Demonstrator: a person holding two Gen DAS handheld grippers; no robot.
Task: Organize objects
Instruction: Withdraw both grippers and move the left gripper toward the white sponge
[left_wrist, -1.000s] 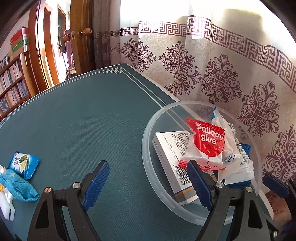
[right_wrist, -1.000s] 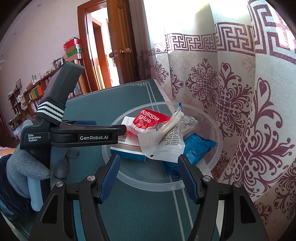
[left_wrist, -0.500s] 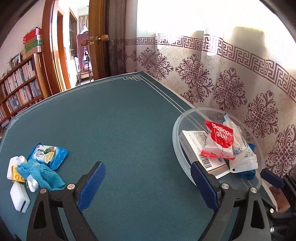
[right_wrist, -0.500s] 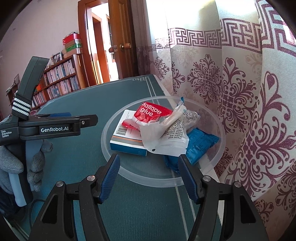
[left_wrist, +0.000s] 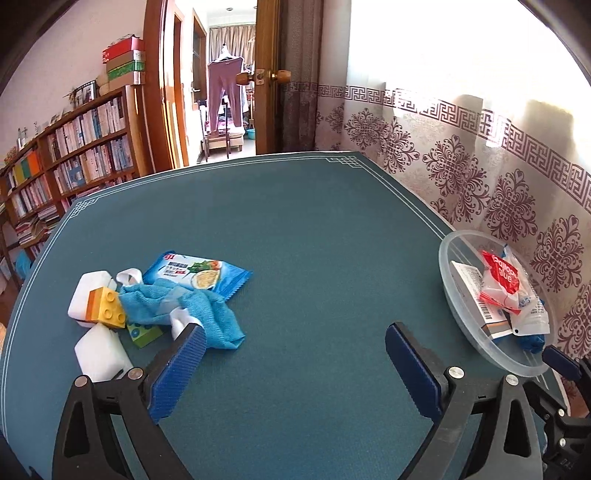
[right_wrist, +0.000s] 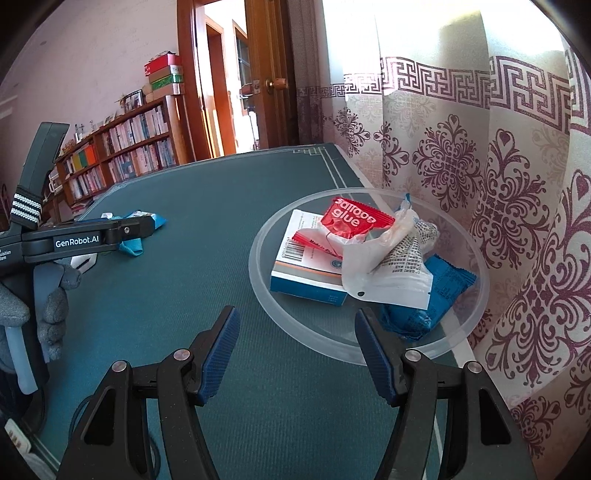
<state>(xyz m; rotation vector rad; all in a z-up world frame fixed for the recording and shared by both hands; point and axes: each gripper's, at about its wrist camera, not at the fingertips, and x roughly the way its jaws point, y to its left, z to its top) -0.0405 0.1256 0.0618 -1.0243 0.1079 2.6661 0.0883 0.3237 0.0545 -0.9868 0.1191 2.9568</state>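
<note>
The left tool (left_wrist: 293, 363) is empty, its jaws opening wide with only bare green worktop (left_wrist: 295, 240) between them. Just ahead of its left pad lies the heap waiting to be sorted: a blue cloth (left_wrist: 184, 310), a blue snack packet (left_wrist: 199, 271) partly under it, a yellow toy brick (left_wrist: 107, 308), two white blocks (left_wrist: 99, 350) that look like sponge or foam, and a small green card or packet (left_wrist: 144, 332) half hidden.

Off beyond its right pad, near the curtain, sits the clear plastic bowl (left_wrist: 448, 280), which already holds a white box with a barcode (right_wrist: 306, 258), a red "Balloon glue" sachet (right_wrist: 351, 221), a crumpled white bag (right_wrist: 388, 266) and a blue wrapper (right_wrist: 439, 284).

The right tool (right_wrist: 297, 349) hovers just short of the bowl's near rim, jaws half spread, gripping nothing.

The cloth is likely the nearest pick. It is soft and light and will sag and drag, so pinching a raised fold near its middle should gather it best; it may pull the packet or brick along. The packet is slick and crinkly, so a seam edge should serve. The brick is rigid and small and suits flat opposite sides. The white blocks probably compress, so a gentle squeeze across the narrow width seems wise.
</note>
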